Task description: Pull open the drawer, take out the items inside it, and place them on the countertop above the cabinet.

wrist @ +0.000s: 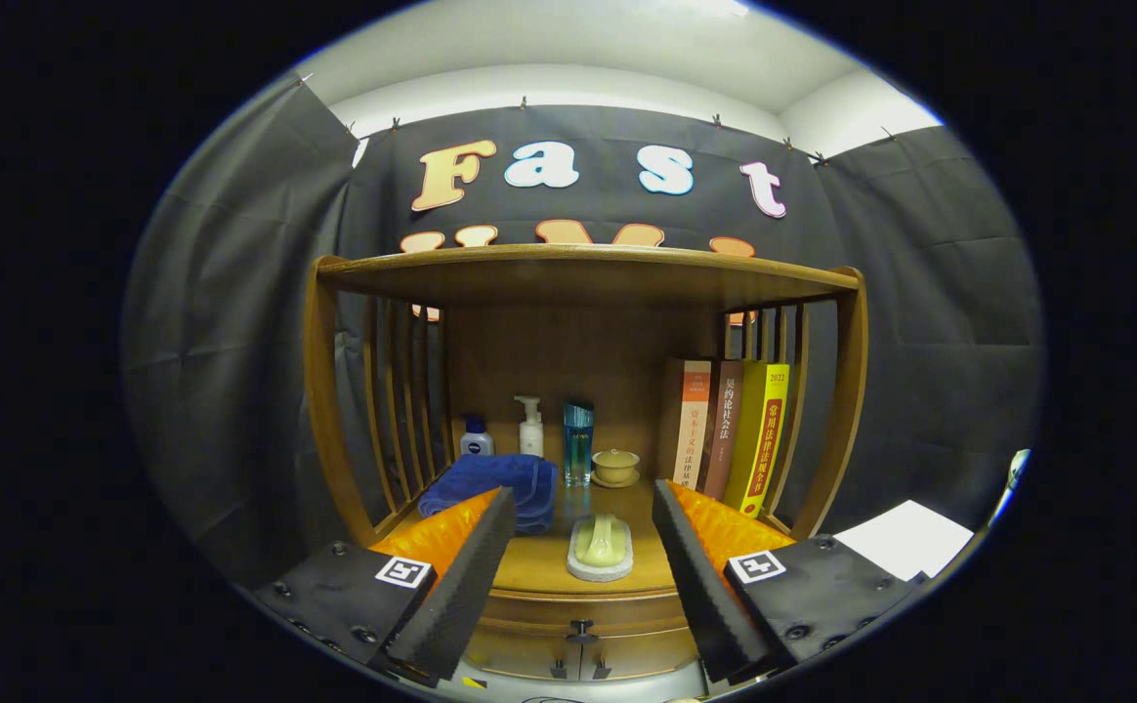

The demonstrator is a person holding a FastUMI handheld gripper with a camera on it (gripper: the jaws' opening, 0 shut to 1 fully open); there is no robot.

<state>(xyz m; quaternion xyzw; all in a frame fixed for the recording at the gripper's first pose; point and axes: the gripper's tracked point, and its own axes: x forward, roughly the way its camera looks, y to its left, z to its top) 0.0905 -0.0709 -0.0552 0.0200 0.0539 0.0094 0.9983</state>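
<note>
Hand-held two-finger gripper point(583, 547): fingers spread wide, holding nothing. Wooden cabinet drawer with small dark handle point(583, 633): closed, low between the fingers (pale green soap bar on white dish point(600, 547) on wooden countertop point(539, 561) just beyond).

I have my gripper point(583, 547) spread wide with nothing between its fingers, hanging in open air in front of the wooden cabinet's drawer front point(583, 640). Its small dark handle point(580, 631) sits between the fingers, unobstructed. Above the drawer, the wooden countertop point(549, 561) is crowded: a pale green soap bar on a white dish point(600, 547) lies near the front edge, a folded blue towel point(495, 485) fills the left, and upright books point(733, 434) wall off the right. Bottles point(529, 427) and a small lidded ceramic cup point(615, 466) line the back. Bare wood remains either side of the dish. The shelf board overhead point(578, 268) limits height.
</note>
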